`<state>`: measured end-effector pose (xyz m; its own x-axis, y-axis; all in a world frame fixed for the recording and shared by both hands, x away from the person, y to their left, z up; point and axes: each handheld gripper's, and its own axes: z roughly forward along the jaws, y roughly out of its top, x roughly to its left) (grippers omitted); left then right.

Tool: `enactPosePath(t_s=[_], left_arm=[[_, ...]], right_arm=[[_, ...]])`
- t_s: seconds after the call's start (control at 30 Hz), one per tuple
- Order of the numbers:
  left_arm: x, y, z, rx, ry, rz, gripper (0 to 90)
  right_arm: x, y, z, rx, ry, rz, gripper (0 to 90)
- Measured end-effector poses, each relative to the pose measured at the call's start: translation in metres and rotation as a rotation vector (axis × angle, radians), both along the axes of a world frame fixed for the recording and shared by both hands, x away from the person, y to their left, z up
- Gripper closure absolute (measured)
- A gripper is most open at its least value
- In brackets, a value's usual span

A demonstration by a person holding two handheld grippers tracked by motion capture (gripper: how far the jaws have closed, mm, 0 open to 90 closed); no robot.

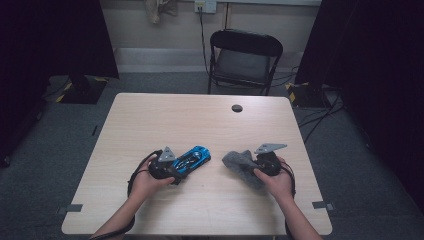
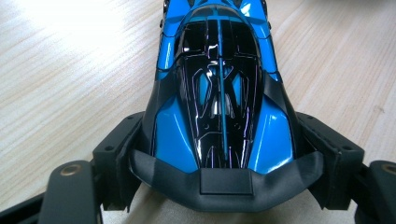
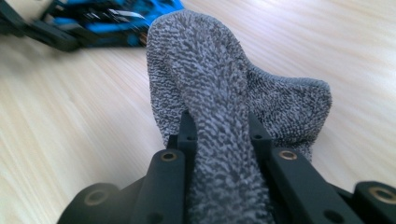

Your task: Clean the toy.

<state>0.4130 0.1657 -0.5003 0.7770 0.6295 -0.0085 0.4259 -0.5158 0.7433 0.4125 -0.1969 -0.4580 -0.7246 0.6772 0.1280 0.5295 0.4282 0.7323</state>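
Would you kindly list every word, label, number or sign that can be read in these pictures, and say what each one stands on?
None can be read.
Glossy blue and black toy car: painted lines, no lettering.
Grey knitted cloth: no tag or print.
Pale wooden table: no markings.
White wall socket in the high view: too small to tell.

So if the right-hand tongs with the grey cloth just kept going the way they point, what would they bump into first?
Most likely the blue toy car. The right tongs, shut on the grey cloth, point across the table toward it, with bare wood between. The cloth would touch before the tongs; depth is hard to judge.
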Motion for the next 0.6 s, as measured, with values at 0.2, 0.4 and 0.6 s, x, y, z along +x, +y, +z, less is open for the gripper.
enactPosePath(t_s=[0.2, 0.4, 0.6], left_arm=[[-0.001, 0.000, 0.000, -0.001, -0.001, 0.004, 24.4], [-0.002, 0.000, 0.000, -0.004, 0.000, 0.005, 24.4], [-0.003, 0.001, 0.000, 0.009, -0.010, 0.009, 24.4]], right_arm=[[0.007, 0.031, 0.015, 0.032, -0.023, 0.053, 75.2], [0.016, 0.067, 0.026, 0.008, -0.051, 0.118, 75.3], [0.017, 0.106, 0.020, -0.020, -0.061, 0.181, 75.3]])
